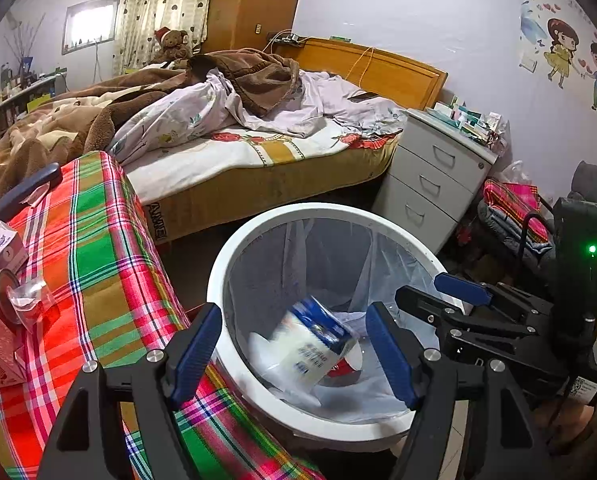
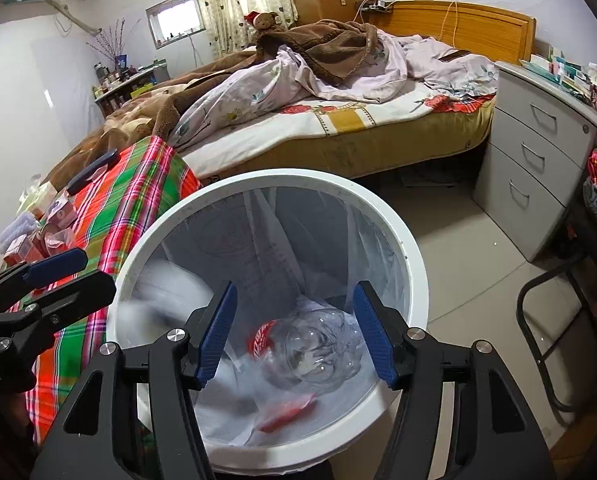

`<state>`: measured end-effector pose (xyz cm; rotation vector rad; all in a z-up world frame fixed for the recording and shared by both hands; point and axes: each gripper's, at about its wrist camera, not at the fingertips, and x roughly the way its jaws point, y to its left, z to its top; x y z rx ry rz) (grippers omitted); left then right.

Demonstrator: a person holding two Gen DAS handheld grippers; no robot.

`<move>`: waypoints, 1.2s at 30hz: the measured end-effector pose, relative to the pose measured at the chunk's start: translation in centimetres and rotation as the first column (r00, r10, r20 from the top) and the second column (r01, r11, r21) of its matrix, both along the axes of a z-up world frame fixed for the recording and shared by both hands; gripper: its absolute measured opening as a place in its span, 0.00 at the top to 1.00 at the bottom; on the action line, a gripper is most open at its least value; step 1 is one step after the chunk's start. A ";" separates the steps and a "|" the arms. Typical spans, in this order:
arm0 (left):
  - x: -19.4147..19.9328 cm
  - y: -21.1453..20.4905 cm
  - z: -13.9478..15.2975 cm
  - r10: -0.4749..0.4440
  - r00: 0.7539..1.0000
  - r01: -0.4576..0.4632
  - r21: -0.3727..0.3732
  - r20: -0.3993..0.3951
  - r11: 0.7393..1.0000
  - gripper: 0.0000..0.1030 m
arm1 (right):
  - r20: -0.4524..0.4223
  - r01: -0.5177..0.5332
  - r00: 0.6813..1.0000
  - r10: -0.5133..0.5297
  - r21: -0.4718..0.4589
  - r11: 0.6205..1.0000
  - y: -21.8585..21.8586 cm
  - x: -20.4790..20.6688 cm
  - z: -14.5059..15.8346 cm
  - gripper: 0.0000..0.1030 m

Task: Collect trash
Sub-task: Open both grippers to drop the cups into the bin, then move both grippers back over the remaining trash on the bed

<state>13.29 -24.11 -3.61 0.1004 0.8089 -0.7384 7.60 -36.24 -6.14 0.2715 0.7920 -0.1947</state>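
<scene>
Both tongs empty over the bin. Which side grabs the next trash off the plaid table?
Probably left: the left tongs hang open beside the plaid table with its clutter; the right tongs are over the bin's far side.

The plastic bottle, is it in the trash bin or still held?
In the bin: the plastic bottle lies inside the lined white trash bin, beyond the right claw, whose pads stand apart, clear of it.

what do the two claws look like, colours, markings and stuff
Both match: black angular frames with triangular cut-outs, silver round bolts at the joints, and blue ribbed pads lining each finger. The left claw and right claw each show two such fingers. Seen from the left wrist view, the right claw's body carries a lit green light and a white sticker with a code. No sleeves are clearly visible.
</scene>
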 end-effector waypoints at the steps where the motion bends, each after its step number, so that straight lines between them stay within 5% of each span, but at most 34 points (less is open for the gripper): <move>1: -0.1 0.1 0.1 0.003 1.000 -0.003 -0.002 0.004 1.000 0.28 | -0.001 0.002 1.000 -0.002 -0.002 1.000 0.1 0.0 0.1 0.40; 23: -2.2 6.7 3.3 0.113 0.991 -0.110 -0.039 0.077 0.993 0.28 | 0.078 -0.064 0.995 0.066 -0.031 0.997 4.0 0.2 2.9 0.40; 36: -1.7 16.4 4.4 0.303 0.947 -0.298 -0.067 0.107 0.952 0.28 | 0.126 -0.179 0.976 0.180 -0.021 0.984 9.5 1.8 3.6 0.40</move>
